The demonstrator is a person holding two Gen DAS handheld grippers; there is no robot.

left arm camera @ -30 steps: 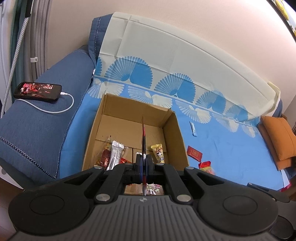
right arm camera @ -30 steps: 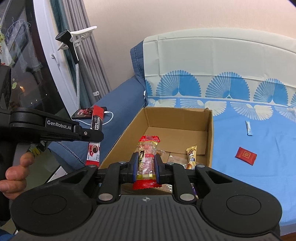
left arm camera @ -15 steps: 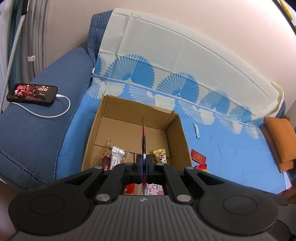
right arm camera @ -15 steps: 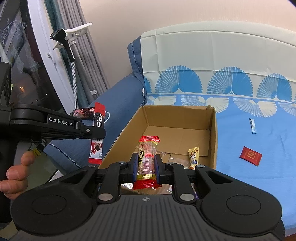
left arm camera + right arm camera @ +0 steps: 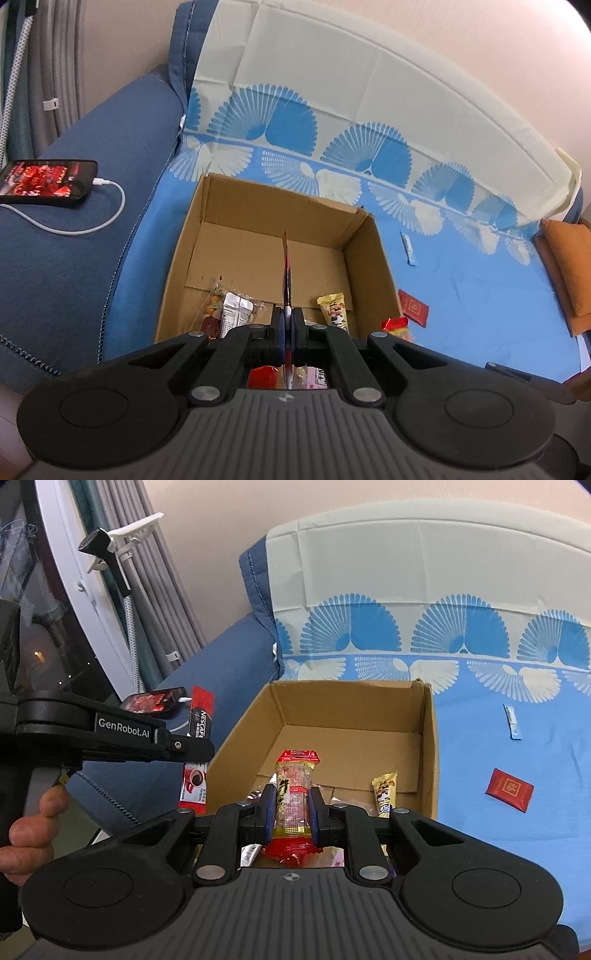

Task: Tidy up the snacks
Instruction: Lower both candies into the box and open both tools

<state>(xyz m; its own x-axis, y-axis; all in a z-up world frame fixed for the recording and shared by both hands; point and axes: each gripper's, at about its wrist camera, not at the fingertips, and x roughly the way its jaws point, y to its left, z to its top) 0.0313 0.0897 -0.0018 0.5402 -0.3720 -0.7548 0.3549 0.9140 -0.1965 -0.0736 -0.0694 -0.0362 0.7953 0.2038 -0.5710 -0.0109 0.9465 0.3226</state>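
Pinching a flat Nescafé coffee sachet edge-on, the left tool has its jaws fully shut on the thin foil, which stands upright above the near edge of the cardboard box. The right tool clamps a red-ended clear snack bar packet across its middle, jaws narrow around it, also over the box's near side. Both packs look light and crinkly; the sachet is floppy and probably slippery, so a grip near its middle seems wisest, while the bar is stiffer but may crumble if squeezed hard. Inside the box, a yellow wrapped bar lies at 5 o'clock and a silver-backed packet at 7 o'clock. On the blue sofa cover, a red flat packet sits at 3 o'clock of the box and a small blue stick sachet at 2 o'clock.
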